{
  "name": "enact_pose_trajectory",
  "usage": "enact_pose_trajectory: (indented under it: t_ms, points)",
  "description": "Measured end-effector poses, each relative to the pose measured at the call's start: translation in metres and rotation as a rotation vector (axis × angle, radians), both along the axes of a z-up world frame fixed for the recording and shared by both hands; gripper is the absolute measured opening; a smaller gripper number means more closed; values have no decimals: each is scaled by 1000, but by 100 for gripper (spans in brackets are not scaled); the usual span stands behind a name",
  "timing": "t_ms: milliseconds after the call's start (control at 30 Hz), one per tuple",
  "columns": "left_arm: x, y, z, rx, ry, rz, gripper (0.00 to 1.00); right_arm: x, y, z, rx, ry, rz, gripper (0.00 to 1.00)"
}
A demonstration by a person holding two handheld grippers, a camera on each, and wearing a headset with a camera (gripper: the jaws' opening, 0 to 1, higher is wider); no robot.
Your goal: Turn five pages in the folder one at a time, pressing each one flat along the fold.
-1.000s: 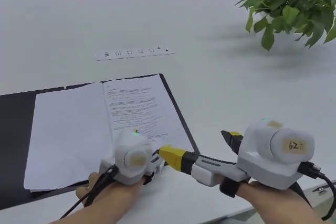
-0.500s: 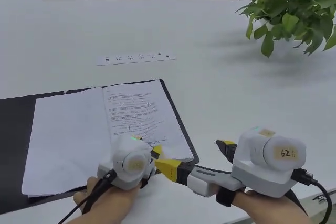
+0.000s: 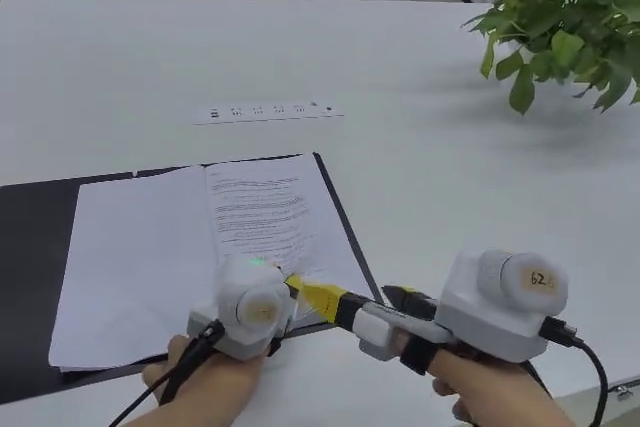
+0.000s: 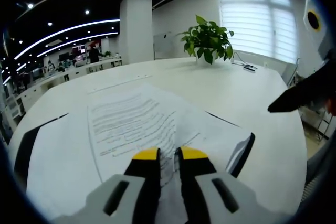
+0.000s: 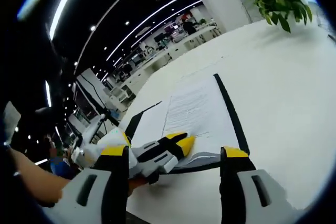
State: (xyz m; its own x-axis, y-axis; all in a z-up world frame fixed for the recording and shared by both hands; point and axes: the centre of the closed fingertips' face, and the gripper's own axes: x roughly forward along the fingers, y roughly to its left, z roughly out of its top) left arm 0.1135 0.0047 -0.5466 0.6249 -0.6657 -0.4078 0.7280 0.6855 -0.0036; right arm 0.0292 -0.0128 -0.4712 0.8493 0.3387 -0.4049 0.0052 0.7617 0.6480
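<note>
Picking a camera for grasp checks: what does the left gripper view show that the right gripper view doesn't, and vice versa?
Left gripper view: the left gripper, fingers nearly together over the near corner of the printed page; whether they pinch it is unclear. Right gripper view: the right gripper, fingers wide apart, and the left gripper from the side. Shared: folder, printed page, plant, table.

Folder on table, plant beyond.
</note>
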Motion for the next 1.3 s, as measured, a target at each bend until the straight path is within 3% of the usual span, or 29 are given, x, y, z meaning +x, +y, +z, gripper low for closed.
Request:
enact_pose_trajectory:
  t_ms: [67, 167, 233, 600, 900, 1300]
  points:
    - [0, 0, 0, -1, 1, 0, 12, 2, 2, -8, 87, 29, -33, 61]
    - [0, 0, 0, -4, 2, 1, 12, 7, 1, -14, 126, 15, -51, 55]
    - [0, 0, 0, -5, 2, 2, 12, 9, 3, -18, 192, 42, -76, 51]
    - [1, 0, -1, -11, 0, 6, 12, 16, 9, -33, 197, 61, -73, 49]
    - [1, 0, -1, -10, 0, 6, 12, 22, 0, -43, 210, 77, -127, 46]
    - [1, 0, -1, -14, 2, 10, 12, 24, -13, -59, 207, 121, -225, 27]
